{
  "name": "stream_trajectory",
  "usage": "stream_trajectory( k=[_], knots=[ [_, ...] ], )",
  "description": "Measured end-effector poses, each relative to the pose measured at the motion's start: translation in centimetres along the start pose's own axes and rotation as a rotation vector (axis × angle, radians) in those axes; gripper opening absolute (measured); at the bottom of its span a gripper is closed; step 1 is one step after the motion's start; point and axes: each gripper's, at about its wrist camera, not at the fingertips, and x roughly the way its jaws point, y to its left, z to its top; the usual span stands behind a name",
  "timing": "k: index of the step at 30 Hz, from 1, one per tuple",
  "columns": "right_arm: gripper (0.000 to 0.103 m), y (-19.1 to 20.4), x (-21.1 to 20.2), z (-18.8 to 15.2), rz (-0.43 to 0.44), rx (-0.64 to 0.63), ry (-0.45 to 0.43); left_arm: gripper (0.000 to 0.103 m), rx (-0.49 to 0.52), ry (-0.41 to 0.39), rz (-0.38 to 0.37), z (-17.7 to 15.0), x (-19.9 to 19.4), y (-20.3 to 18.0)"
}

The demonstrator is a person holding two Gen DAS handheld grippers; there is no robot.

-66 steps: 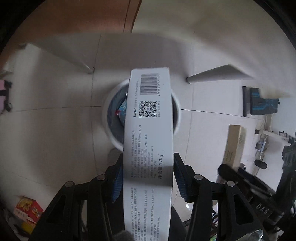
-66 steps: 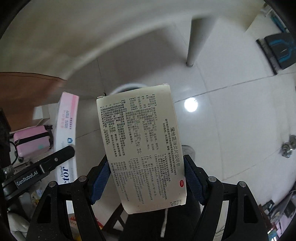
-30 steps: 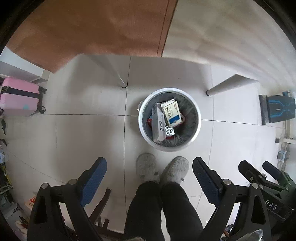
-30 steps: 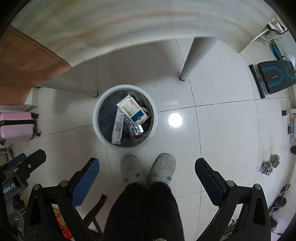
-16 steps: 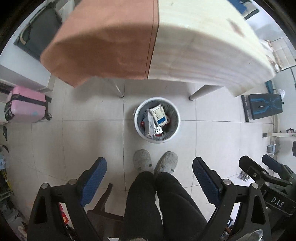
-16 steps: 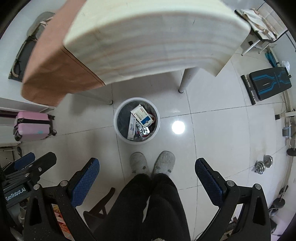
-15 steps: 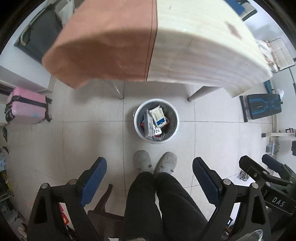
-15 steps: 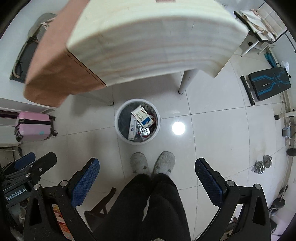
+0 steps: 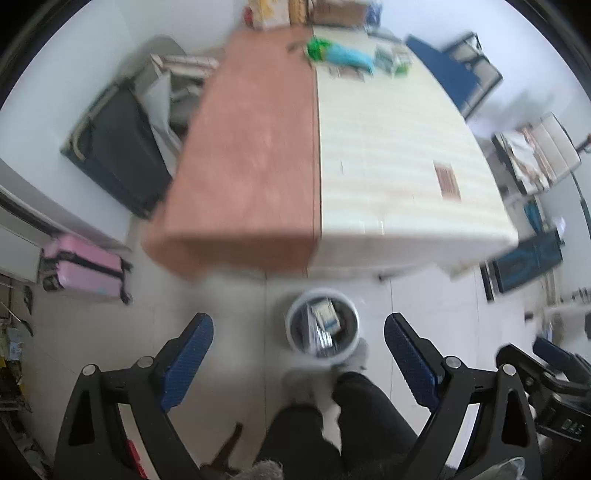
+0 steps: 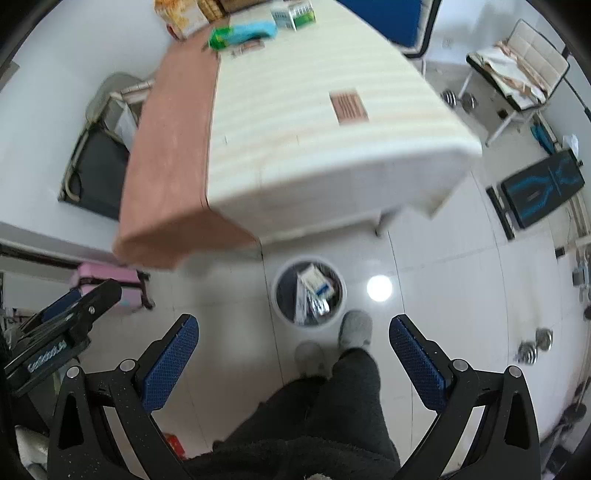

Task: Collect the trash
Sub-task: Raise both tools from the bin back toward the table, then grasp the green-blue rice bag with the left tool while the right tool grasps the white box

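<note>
Left gripper [image 9: 297, 349]: you held its jaws spread wide with nothing between the blue ribbed pads.
Right gripper [image 10: 293, 349]: your jaws were likewise apart and empty.
Trash bin [image 10: 309, 293]: it stood on the floor just ahead of both pairs of jaws, below them, close to your grey slippers [image 10: 355, 328]. It was round, white-rimmed, with a dark liner.
Bin contents: a white-and-blue carton [image 10: 314, 282] lay on top, a long pale box [image 10: 301, 299] slanted beside it, and something shiny like foil below; the left wrist view was too blurred to add more.
Progress: judging from the filled bin and your empty jaws, one round of dropping was done.
Left to do: on the counter [image 10: 295, 122], far beyond the jaws, a flat reddish-brown striped packet [image 10: 349, 106] lay alone on the cream side. At the far end sat a green and turquoise soft pack [image 10: 242, 33], small green-and-white boxes [image 10: 293, 14] and yellow cartons [image 10: 181, 18]. Which of these counted as trash, you could not tell from here.
Counter surface: cloth-covered, cream with faint stripes on your right half, plain terracotta on your left, hanging over the near edge.
Floor: glossy pale tile, bright with a lamp reflection [image 10: 379, 288] just right of the bin.
</note>
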Motion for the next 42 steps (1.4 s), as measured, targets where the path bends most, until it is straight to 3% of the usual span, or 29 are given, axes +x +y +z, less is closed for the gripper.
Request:
stream_trajectory(
  k=[3, 4, 6, 12, 18, 24, 28, 35, 36, 37, 38, 40, 42],
  knots=[
    [0.103, 0.5, -1.3, 4.9, 0.013, -0.011, -0.049, 0.096, -0.019, -0.042, 0.018, 4.9, -0.2, -0.2],
    [0.103, 0.5, -1.6, 7.0, 0.012, -0.015, -0.066, 0.103, -0.028, -0.053, 0.018, 6.4, 0.0, -0.3],
    [0.103, 0.4, -1.8, 10.8, 0.017, -0.018, -0.084, 0.103, -0.052, -0.06, 0.024, 9.7, 0.5, -0.6],
    [0.103, -0.7, 0.4, 26.7, -0.019, -0.061, -0.121, 0.103, -0.155, -0.02, 0.05, 22.3, 5.8, -2.1],
    [0.103, -1.9, 7.7, 46.1, -0.044, -0.109, -0.083, 0.103, -0.304, 0.112, 0.033, 34.3, 14.6, -3.9],
    [0.103, 0.3, 16.2, 61.6, -0.078, -0.254, 0.014, 0.103, -0.391, 0.178, 0.034, 42.8, 22.0, -4.9],
    [0.103, 2.7, 21.9, 68.1, -0.105, -0.381, 0.116, 0.103, -0.449, 0.217, 0.023, 46.8, 26.0, -4.5],
    [0.103, 5.2, 28.8, 71.7, -0.13, -0.491, 0.232, 0.101, -0.603, 0.265, -0.104, 49.9, 31.0, -3.1],
    [0.103, 5.3, 29.6, 71.9, -0.134, -0.493, 0.244, 0.093, -0.619, 0.267, -0.112, 50.1, 31.5, -2.9],
    [0.103, 5.2, 30.2, 72.0, -0.142, -0.488, 0.252, 0.074, -0.633, 0.267, -0.115, 50.2, 32.0, -2.6],
    [0.098, 5.1, 30.6, 72.1, -0.146, -0.48, 0.252, 0.067, -0.646, 0.267, -0.124, 50.3, 32.4, -2.4],
    [0.096, 4.7, 30.8, 72.3, -0.131, -0.458, 0.237, 0.037, -0.664, 0.232, -0.167, 50.4, 32.2, -2.2],
    [0.09, 4.5, 30.4, 72.5, -0.12, -0.444, 0.214, 0.028, -0.634, 0.185, -0.138, 50.7, 31.2, -2.1]
  ],
)
